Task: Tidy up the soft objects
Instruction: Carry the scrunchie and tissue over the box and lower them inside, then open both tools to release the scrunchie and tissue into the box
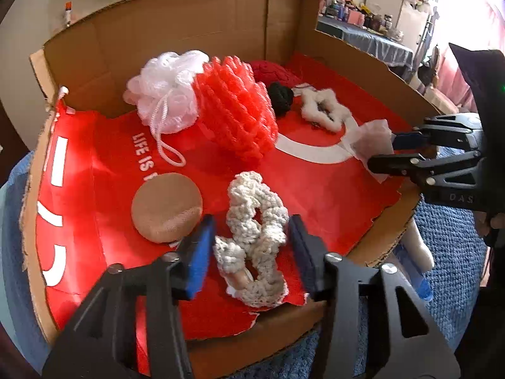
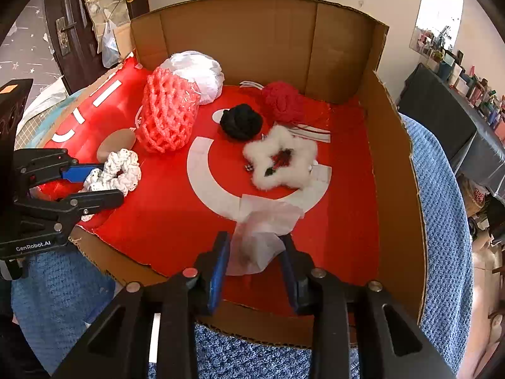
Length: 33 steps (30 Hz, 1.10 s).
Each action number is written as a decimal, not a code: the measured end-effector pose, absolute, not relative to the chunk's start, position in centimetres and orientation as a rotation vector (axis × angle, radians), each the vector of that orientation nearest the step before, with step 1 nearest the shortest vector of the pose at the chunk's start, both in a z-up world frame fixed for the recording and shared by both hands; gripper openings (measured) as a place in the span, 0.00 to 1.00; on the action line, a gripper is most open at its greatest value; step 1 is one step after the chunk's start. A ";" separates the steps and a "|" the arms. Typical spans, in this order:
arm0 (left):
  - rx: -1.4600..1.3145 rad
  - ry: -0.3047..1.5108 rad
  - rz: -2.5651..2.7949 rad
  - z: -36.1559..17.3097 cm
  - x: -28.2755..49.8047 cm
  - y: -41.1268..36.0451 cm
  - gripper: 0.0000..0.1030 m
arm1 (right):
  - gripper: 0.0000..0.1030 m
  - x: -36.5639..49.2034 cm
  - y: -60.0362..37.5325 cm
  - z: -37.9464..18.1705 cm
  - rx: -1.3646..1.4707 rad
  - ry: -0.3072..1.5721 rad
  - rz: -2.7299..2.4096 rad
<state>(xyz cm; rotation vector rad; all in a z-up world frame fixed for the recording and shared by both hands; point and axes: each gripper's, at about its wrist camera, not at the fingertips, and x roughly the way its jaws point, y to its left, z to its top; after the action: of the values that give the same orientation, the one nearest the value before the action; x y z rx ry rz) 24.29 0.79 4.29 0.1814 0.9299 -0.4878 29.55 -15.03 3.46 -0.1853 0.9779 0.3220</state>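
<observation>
A cardboard box (image 1: 176, 41) lined with a red bag (image 1: 104, 170) holds soft things. My left gripper (image 1: 249, 252) is open, its jaws on either side of a cream crocheted scrunchie (image 1: 255, 221), also in the right wrist view (image 2: 121, 170). My right gripper (image 2: 255, 262) is open around a thin white tissue (image 2: 262, 230), which also shows in the left wrist view (image 1: 374, 139). Behind lie a tan round puff (image 1: 165, 207), a white mesh loofah (image 1: 167, 91), a coral foam net (image 1: 236, 107), a black scrunchie (image 2: 241, 121), a dark red scrunchie (image 2: 282, 101) and a white fluffy scrunchie (image 2: 281, 161).
The box sits on a blue knitted cloth (image 2: 442, 205). Its back and right walls (image 2: 394, 164) stand tall; the front edge (image 2: 252, 325) is low. A cluttered table (image 1: 363, 31) stands at the far right of the room.
</observation>
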 end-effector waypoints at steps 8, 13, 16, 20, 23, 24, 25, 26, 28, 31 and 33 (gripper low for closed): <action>0.169 0.924 -0.482 4.4 24.4 1.1 0.46 | 0.41 29.2 -14.8 3.9 -0.217 0.956 0.302; 0.166 0.921 -0.476 4.5 24.3 1.2 0.55 | 0.44 28.9 -14.8 4.1 -0.229 0.947 0.289; 0.155 0.910 -0.484 4.8 24.0 1.3 0.57 | 0.52 28.5 -14.7 4.3 -0.236 0.935 0.286; 0.159 0.891 -0.484 5.3 23.5 1.2 0.61 | 0.55 28.1 -14.5 4.7 -0.246 0.922 0.281; 0.156 0.879 -0.485 5.7 22.9 1.1 0.64 | 0.56 27.8 -14.6 5.0 -0.241 0.915 0.279; 0.156 0.875 -0.484 5.8 22.7 1.0 0.64 | 0.56 27.6 -14.6 5.2 -0.239 0.910 0.278; 0.154 0.870 -0.480 6.0 22.5 1.0 0.64 | 0.59 27.5 -14.7 5.3 -0.238 0.907 0.278; 0.152 0.866 -0.477 6.1 22.3 1.1 0.65 | 0.62 27.3 -14.8 5.4 -0.238 0.902 0.277; 0.146 0.859 -0.474 6.3 21.9 1.1 0.69 | 0.65 26.9 -14.9 5.7 -0.238 0.889 0.274; 0.135 0.844 -0.461 6.8 21.2 1.4 0.70 | 0.66 26.3 -15.1 6.2 -0.231 0.876 0.272; 0.123 0.828 -0.455 7.1 20.6 1.6 0.72 | 0.68 26.1 -15.2 6.5 -0.226 0.866 0.270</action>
<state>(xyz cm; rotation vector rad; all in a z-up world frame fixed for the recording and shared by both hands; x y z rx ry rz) 20.59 1.57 7.11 0.1234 0.8284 -0.4554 26.06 -15.19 6.48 -0.2256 0.8662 0.2697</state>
